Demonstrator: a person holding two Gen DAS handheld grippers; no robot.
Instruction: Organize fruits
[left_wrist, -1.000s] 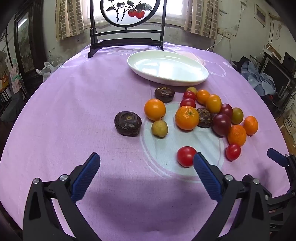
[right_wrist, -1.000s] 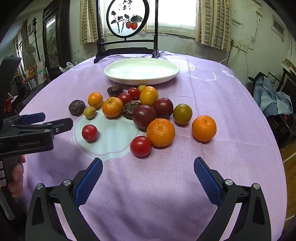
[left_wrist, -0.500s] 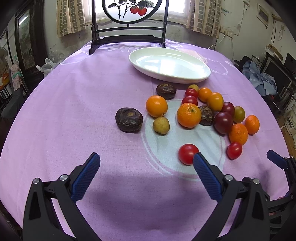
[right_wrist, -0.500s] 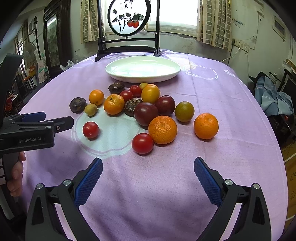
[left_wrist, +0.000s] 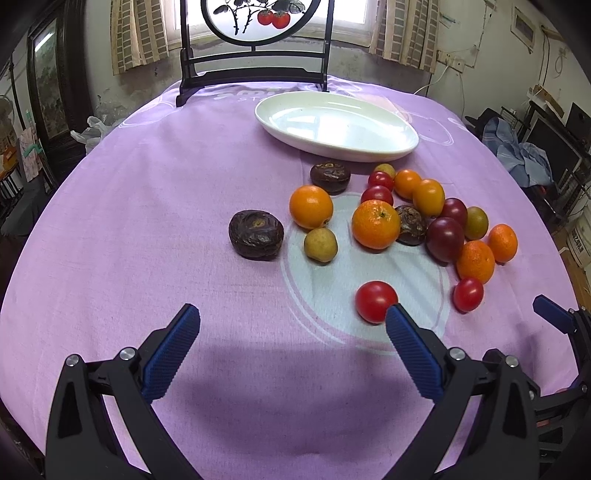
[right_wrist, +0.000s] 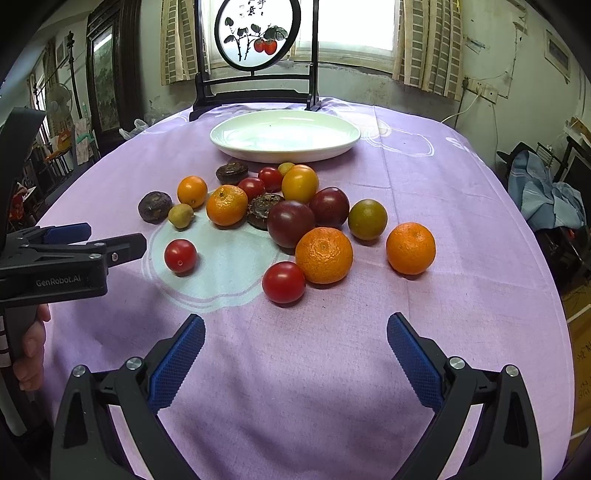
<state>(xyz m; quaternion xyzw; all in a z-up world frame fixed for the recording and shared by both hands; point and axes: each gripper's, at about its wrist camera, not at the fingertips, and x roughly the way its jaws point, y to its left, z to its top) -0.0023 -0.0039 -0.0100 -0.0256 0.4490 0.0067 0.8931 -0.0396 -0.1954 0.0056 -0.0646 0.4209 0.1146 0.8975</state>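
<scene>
i have the left gripper (left_wrist: 291, 325) held low over the purple tablecloth (left_wrist: 129, 221), its blue-padded fingers spread wide with nothing between them. the nearest fruit to it is a red tomato (left_wrist: 376, 301), just ahead of its right finger and partly overlapped by that fingertip in the left wrist view; i cannot tell if they touch. further ahead and slightly left sits a dark wrinkled fruit (left_wrist: 256, 234), with a small yellow-green fruit (left_wrist: 320, 244) just to its right.

the right gripper (right_wrist: 295, 332) is likewise low and level above the cloth, fingers wide apart and empty. straight ahead of it lies another red tomato (right_wrist: 283, 281), touching or nearly touching a big orange mandarin (right_wrist: 324, 254) just beyond it. off to the right of that, a second mandarin (right_wrist: 410, 248) sits apart from the pile. the rest of the fruits are clustered beyond, and past them, well ahead of both grippers, is the white oval plate (right_wrist: 343, 142) with nothing on it.

from the right wrist view i see the left gripper from the side, pointing across toward the first tomato, and a hand (right_wrist: 31, 350) wrapped around its handle at the left edge.
</scene>
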